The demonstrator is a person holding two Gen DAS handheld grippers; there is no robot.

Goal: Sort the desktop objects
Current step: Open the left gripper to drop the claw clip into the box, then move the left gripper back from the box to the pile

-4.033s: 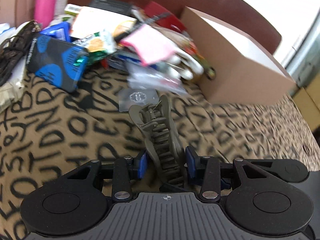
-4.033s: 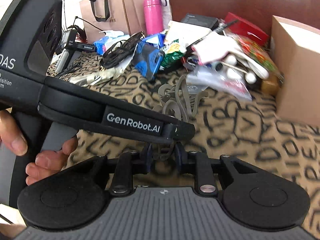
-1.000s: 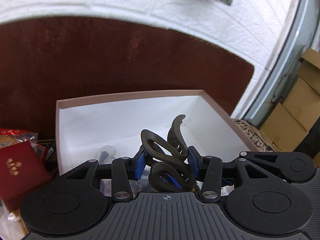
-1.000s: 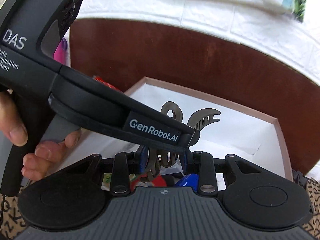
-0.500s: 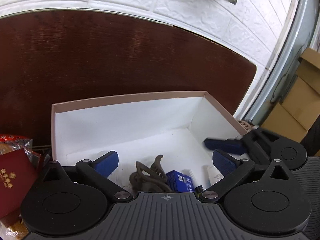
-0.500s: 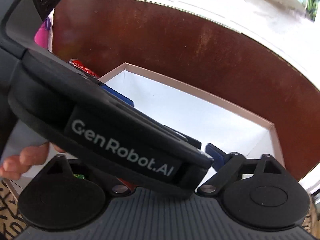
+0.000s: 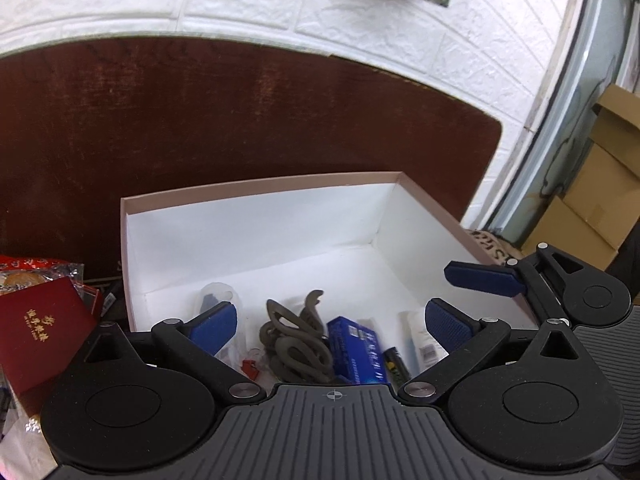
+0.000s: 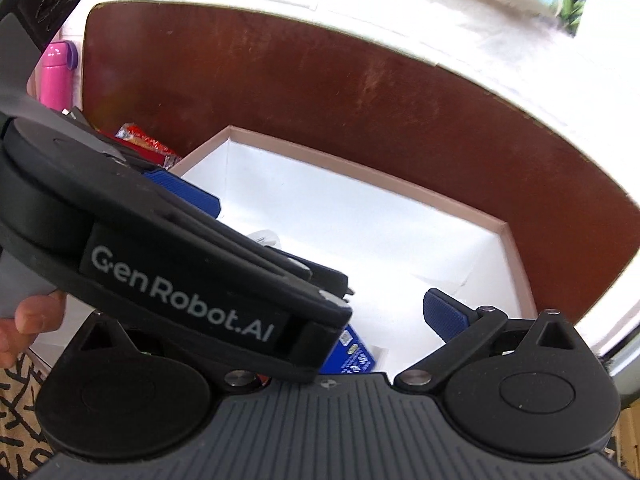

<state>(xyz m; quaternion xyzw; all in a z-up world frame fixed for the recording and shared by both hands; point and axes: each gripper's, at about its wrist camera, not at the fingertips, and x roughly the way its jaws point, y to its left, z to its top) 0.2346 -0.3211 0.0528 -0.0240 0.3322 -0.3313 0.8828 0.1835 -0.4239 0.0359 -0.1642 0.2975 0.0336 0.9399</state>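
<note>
An olive-grey hair claw clip (image 7: 296, 344) lies on the floor of the open white box (image 7: 260, 184), free of both grippers. My left gripper (image 7: 328, 328) hangs over the box's near end, open wide, with its blue pads on either side above the clip. My right gripper (image 8: 332, 320) is open too. Its right pad (image 8: 444, 316) shows, while its left pad is hidden behind the left tool's black body (image 8: 180, 292). One right-gripper pad (image 7: 484, 278) reaches over the box's right wall.
A blue carton (image 7: 356, 352), a clear capsule (image 7: 218, 300) and small tubes lie in the box beside the clip. A red packet (image 7: 40, 332) and snacks sit to its left, near a pink bottle (image 8: 56, 76). A brown board (image 7: 240, 120) stands behind, with cardboard boxes (image 7: 600, 184) at right. A hand (image 8: 28, 320) holds the left tool.
A second ago both grippers were shut on the claw clip above the box. Both have opened wide and the clip has dropped onto the box floor.
</note>
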